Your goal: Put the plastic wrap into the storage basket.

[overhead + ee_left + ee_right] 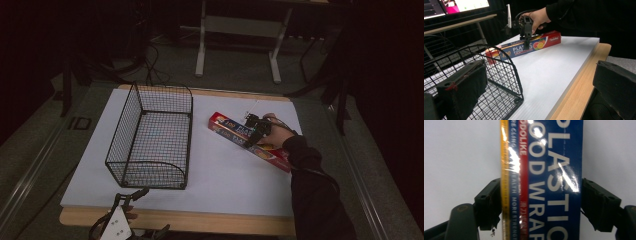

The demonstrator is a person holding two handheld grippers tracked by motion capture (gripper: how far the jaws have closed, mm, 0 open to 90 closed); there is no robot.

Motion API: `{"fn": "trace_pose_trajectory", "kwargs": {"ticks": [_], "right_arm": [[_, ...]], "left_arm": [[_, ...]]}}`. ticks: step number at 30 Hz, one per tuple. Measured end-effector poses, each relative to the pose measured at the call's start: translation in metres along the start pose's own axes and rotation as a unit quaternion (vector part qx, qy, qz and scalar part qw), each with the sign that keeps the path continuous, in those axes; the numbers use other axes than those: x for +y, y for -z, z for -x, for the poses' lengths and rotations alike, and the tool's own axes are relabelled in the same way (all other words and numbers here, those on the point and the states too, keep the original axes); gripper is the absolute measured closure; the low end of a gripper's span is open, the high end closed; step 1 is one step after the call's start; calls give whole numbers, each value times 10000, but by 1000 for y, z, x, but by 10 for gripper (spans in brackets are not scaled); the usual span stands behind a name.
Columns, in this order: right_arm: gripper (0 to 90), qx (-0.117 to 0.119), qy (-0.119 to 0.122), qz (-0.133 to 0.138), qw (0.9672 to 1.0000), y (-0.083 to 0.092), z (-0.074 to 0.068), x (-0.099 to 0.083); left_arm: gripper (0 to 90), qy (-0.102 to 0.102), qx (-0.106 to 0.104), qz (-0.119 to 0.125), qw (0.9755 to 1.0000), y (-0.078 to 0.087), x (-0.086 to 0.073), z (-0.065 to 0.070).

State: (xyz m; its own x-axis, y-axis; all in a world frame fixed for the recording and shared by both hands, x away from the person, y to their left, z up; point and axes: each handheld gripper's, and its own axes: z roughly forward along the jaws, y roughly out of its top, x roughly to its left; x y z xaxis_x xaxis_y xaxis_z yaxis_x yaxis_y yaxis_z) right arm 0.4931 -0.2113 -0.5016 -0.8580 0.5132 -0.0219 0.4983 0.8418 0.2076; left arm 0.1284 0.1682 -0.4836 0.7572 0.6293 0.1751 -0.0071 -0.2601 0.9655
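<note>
Right gripper straddles plastic wrap box crosswise to its long axis, jaws at both sides, contact unclear; left gripper open, idle near wire basket.

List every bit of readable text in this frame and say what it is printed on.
"PLASTIC FOOD WRAP": on the blue face of the long box lying on the white board, read in both gripper views.
"100": at the box's left end, left gripper view.
Red logo patch at its right end: too blurred to read.
Small print down the red and yellow strips: too blurred.
Monitor text: too small.
</note>
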Motion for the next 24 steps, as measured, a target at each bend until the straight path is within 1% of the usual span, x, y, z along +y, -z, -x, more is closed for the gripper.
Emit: {"fn": "trace_pose_trajectory", "kwargs": {"ticks": [1, 3, 4, 6, 8, 10, 14, 16, 17, 19, 22, 24], "right_arm": [[263, 8, 58, -96, 9999, -1, 0, 1], [310, -19, 178, -288, 9994, -5, -2, 3], [341, 13, 212, -377, 9991, -7, -3, 4], [349, -30, 338, -482, 9983, -9, -5, 6], [363, -10, 353, -498, 9981, -9, -4, 7], [384, 52, 283, -490, 9984, -8, -3, 7], [398, 92, 240, -516, 9983, -7, -2, 8], [399, 134, 249, -536, 9982, -6, -3, 7], [399, 107, 248, -551, 9981, -5, -5, 8], [400, 134, 248, -525, 9982, -1, -8, 8], [401, 86, 102, -464, 9988, 7, -11, 10], [400, 56, -59, -404, 9992, 14, -13, 11]], "left_arm": [[0, 0, 0, 0, 10000, 0, 0, 0], [0, -18, 3, -8, 10000, 0, 0, 0], [0, -26, 7, -10, 10000, 0, 0, 0], [1, -40, 10, -12, 10000, 0, 0, 1], [0, -33, 2, 2, 10000, 0, 0, 0], [0, -41, 5, -8, 10000, 0, 0, 0], [0, -47, 13, -7, 10000, 0, 0, 0], [0, -41, 19, -3, 10000, 0, 0, 0], [0, -40, 17, -5, 10000, 0, 0, 0], [1, -38, 16, -7, 10000, 0, 0, 0], [0, -51, 22, -8, 10000, 0, 0, 0], [0, -59, 22, -10, 10000, 0, 0, 1]]}}
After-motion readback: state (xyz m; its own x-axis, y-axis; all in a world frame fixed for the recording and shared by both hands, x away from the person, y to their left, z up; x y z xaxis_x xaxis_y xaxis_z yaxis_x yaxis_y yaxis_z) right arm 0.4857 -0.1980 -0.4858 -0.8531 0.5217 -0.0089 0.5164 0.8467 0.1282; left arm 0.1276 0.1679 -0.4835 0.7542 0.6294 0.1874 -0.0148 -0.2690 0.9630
